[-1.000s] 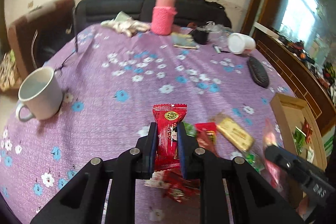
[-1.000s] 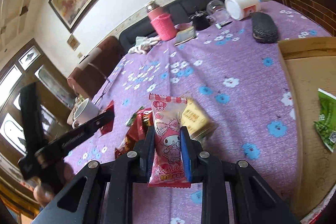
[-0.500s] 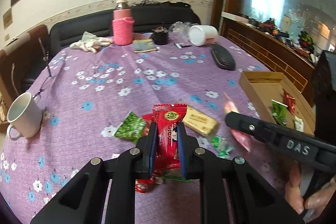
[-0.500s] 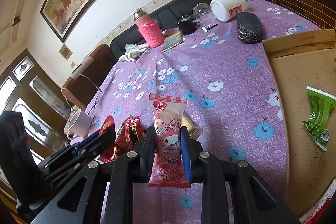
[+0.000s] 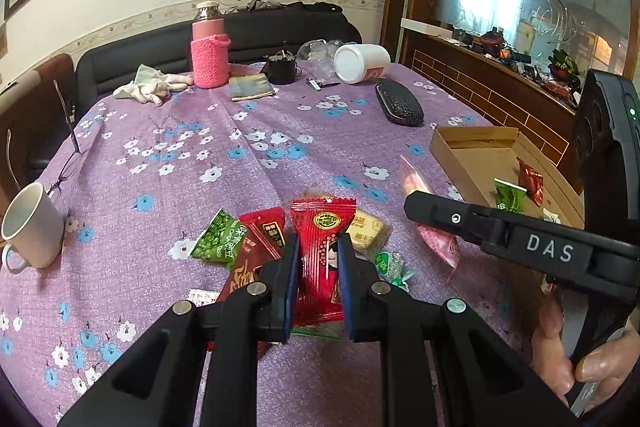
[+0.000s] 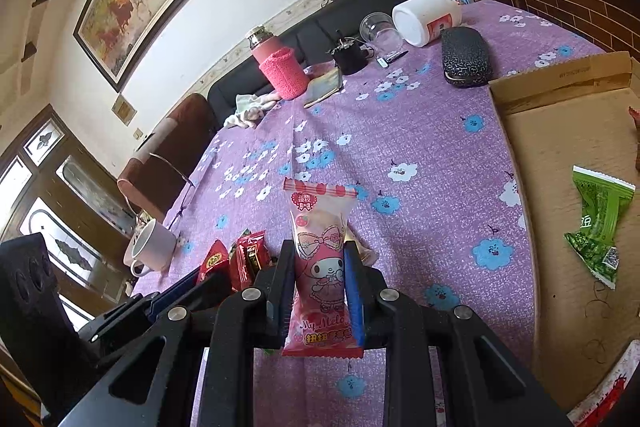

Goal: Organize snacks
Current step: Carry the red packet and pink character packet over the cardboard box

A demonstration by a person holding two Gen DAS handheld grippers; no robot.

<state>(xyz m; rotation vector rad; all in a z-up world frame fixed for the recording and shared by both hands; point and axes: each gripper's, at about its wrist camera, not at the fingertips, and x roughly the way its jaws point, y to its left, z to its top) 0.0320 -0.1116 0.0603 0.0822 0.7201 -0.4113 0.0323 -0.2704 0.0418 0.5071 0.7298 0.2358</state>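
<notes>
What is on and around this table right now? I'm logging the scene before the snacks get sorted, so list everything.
Red snack packet: 1, red, in left gripper.
Pink snack packet: 1, pink, in right gripper.
Loose snacks: several, green, red, yellow, heaped on the cloth near the left gripper.
Cardboard box: 1, brown, table's right side, holding a green packet.
Mug: 1, white, left edge.
Flask: 1, pink, far end.
Glasses case: 1, black, far right.
White jar: 1, on its side, far end.
Tablecloth: 1, purple, floral.
Left gripper: black, shut.
Right gripper: black, shut.
</notes>
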